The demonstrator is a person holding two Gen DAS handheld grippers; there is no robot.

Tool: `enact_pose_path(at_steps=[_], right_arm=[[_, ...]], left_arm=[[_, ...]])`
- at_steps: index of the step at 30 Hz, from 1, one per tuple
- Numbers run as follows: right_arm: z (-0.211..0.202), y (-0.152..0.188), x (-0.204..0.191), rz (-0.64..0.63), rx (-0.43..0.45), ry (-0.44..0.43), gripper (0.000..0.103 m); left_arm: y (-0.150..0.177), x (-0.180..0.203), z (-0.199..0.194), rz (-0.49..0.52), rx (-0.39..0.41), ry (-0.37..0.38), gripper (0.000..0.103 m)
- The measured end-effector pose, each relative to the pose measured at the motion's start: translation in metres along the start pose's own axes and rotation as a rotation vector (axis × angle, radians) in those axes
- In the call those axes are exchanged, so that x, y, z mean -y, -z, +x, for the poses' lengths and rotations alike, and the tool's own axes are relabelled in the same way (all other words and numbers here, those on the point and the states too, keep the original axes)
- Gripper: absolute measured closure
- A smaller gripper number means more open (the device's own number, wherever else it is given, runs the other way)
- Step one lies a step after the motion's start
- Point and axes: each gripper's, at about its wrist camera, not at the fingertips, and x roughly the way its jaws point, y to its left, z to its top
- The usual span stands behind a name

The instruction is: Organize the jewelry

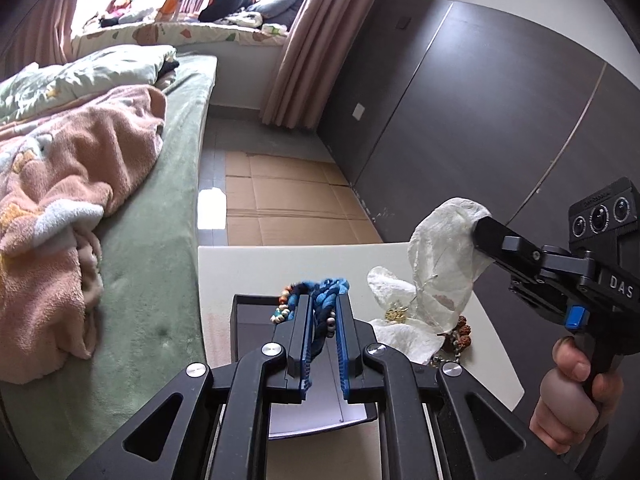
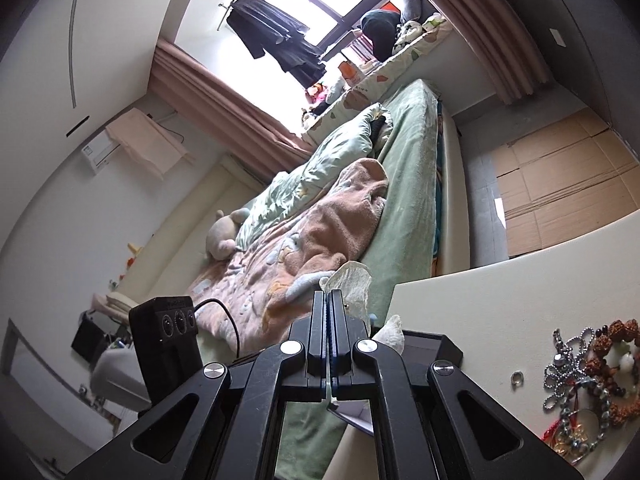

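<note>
Left hand-held gripper [image 1: 324, 316]: narrow, gripping one blue cord [image 1: 325, 300], partly hidden.
Right hand-held gripper [image 2: 328, 300]: closed on white flower [image 2: 352, 280].
Tabletop [image 2: 500, 300]: one ring [image 2: 517, 379].

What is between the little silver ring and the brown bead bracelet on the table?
In the right wrist view, a silver knotted chain ornament lies between the ring and the brown bead bracelet on the white table.

A blue braided bracelet [image 1: 326, 300] with white beads sits between blue claw pads [image 1: 343, 356], beside a translucent white flower [image 1: 436, 276], brown beads [image 2: 616, 338], cream desk [image 1: 256, 268], green bed [image 1: 168, 240].
</note>
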Motion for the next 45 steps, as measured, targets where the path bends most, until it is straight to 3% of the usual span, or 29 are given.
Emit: enact_pose_path(at_steps=[2, 4, 6, 14, 16, 17, 18, 19, 34, 38, 45], right_arm=[[0.004, 0.000, 0.004, 0.024, -0.011, 0.001, 0.100], [0.008, 0.002, 0.005, 0.028, -0.020, 0.013, 0.100], [0.012, 0.002, 0.007, 0.038, -0.033, 0.012, 0.100], [0.030, 0.009, -0.003, -0.006, -0.100, 0.045, 0.098], [0.035, 0.011, -0.005, -0.015, -0.143, 0.052, 0.073], [0.033, 0.013, -0.005, -0.016, -0.143, 0.065, 0.043], [0.029, 0.014, -0.006, -0.024, -0.131, 0.092, 0.020], [0.023, 0.015, -0.006, -0.037, -0.118, 0.115, 0.015], [-0.061, 0.022, 0.028, -0.049, -0.074, 0.283, 0.014], [-0.082, 0.019, 0.042, -0.021, -0.042, 0.291, 0.014], [-0.106, 0.016, 0.053, 0.004, -0.009, 0.288, 0.014]], left_arm=[[0.000, -0.009, 0.005, -0.047, -0.015, -0.016, 0.060], [0.003, -0.018, -0.001, -0.084, 0.023, -0.011, 0.017], [0.005, -0.022, -0.014, -0.098, 0.079, -0.020, 0.008], [0.011, -0.028, -0.051, -0.091, 0.156, -0.135, 0.008], [0.015, -0.026, -0.057, -0.076, 0.166, -0.160, 0.008], [0.016, -0.025, -0.058, -0.074, 0.168, -0.169, 0.008], [0.017, -0.024, -0.058, -0.074, 0.168, -0.173, 0.008], [0.019, -0.022, -0.059, -0.076, 0.169, -0.172, 0.008], [0.023, 0.035, -0.048, -0.023, 0.195, -0.202, 0.008], [0.022, 0.054, -0.047, 0.002, 0.242, -0.234, 0.008], [0.020, 0.082, -0.033, 0.031, 0.230, -0.171, 0.008]])
